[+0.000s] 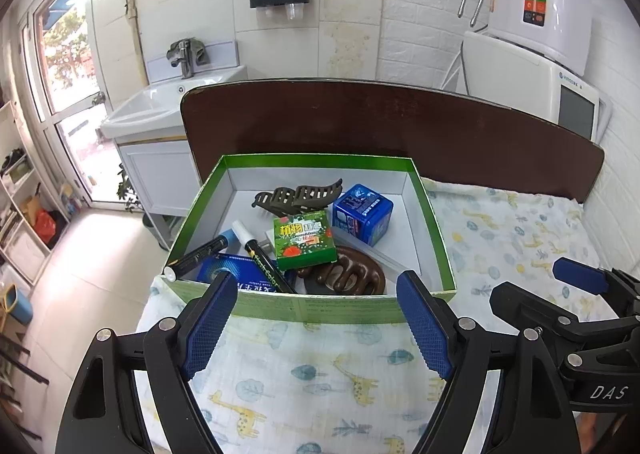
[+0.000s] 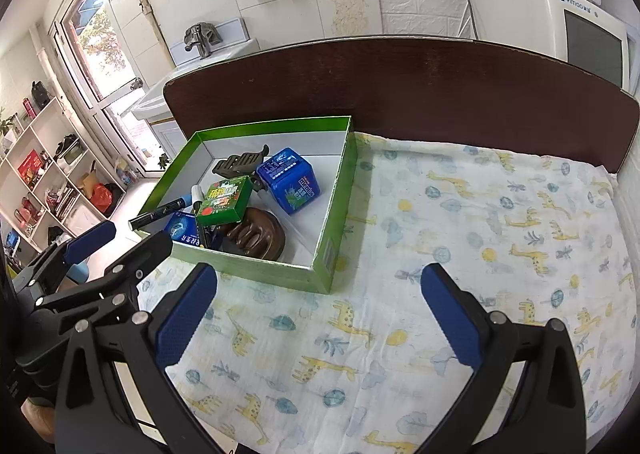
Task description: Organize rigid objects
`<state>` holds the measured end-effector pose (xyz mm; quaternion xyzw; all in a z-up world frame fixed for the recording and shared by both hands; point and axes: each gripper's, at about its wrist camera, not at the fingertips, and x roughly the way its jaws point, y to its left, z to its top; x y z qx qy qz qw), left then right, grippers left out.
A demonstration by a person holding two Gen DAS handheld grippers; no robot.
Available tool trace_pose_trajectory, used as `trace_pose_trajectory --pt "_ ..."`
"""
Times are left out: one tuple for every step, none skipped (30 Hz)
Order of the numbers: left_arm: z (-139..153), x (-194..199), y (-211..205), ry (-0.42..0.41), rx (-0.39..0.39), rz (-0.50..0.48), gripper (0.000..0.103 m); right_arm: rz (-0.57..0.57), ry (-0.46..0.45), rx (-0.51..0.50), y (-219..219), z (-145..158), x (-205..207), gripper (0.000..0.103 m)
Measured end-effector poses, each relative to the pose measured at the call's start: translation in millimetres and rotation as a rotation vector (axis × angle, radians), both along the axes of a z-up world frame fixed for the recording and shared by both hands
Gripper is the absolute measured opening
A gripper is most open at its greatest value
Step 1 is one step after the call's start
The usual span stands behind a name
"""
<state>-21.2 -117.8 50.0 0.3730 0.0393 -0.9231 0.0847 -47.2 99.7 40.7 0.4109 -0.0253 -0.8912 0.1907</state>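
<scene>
Ribbed blue tongs [image 1: 316, 328], green cardboard box [image 1: 320, 308]

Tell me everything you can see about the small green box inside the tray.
The small green box is a flat cardboard carton printed with yellow characters and red flowers. It appears closed, lies tilted atop the pile in the green tray, rests over the markers and the brown wooden massager, and sits beside the blue cube.

left hand-held gripper [image 1: 316, 318]: jaws spread wide, empty | right hand-held gripper [image 2: 320, 310]: jaws spread wide, empty
</scene>
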Motion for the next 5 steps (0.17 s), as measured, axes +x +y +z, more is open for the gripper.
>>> trace_pose_trajectory --pt "0.1 -0.2 0.0 -0.001 0.0 0.001 0.082 0.0 -0.001 0.0 0.3 0.1 -0.1 0.102" --pt "0.2 -0.1 -0.2 -0.002 0.0 0.002 0.082 -0.001 -0.001 0.0 0.0 0.0 0.3 0.102" --pt "0.2 0.5 0.0 -0.001 0.0 0.003 0.082 -0.001 -0.001 0.001 -0.3 0.5 0.4 0.102" --pt "0.1 0.2 -0.2 -0.001 0.0 0.002 0.082 -0.001 -0.001 0.002 -0.2 0.8 0.5 0.102" --pt "0.1 0.2 -0.2 -0.001 0.001 0.002 0.082 -0.001 0.0 0.002 -0.3 0.6 0.5 0.102"
